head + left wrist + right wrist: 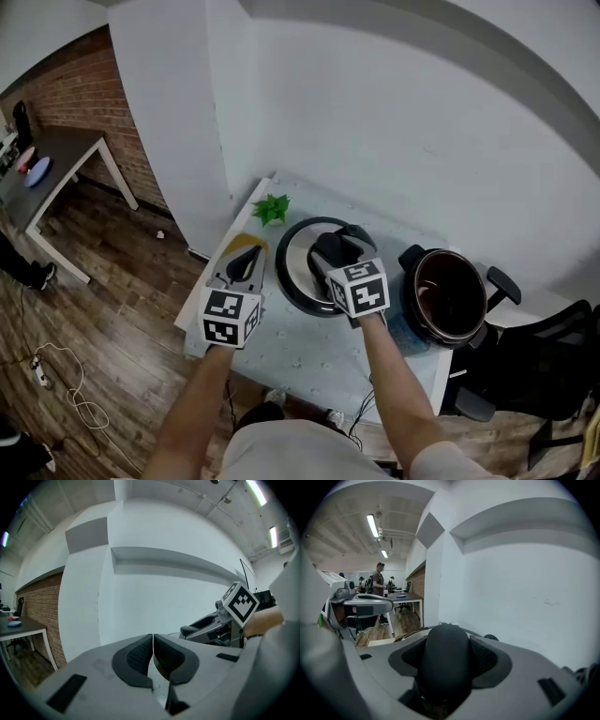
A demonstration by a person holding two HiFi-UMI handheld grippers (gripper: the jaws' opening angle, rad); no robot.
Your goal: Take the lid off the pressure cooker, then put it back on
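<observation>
1. The left gripper [153, 645] hovers over the left edge of the table [309, 345], its jaws pressed together on nothing.
2. Ahead of it and slightly to the right stands a small green plant [271, 208].
3. The right gripper [447, 657] is clamped on the black handle [443, 637] of the lid [292, 270], which lies beneath its jaws, off the cooker.
4. Just right of that gripper stands the open pressure cooker pot [452, 298].

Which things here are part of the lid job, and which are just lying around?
Job:
lid, lying on the table, its handle gripped by the right tongs
open pressure cooker

Lying about:
green plant
desk
left tongs, shut, empty
</observation>
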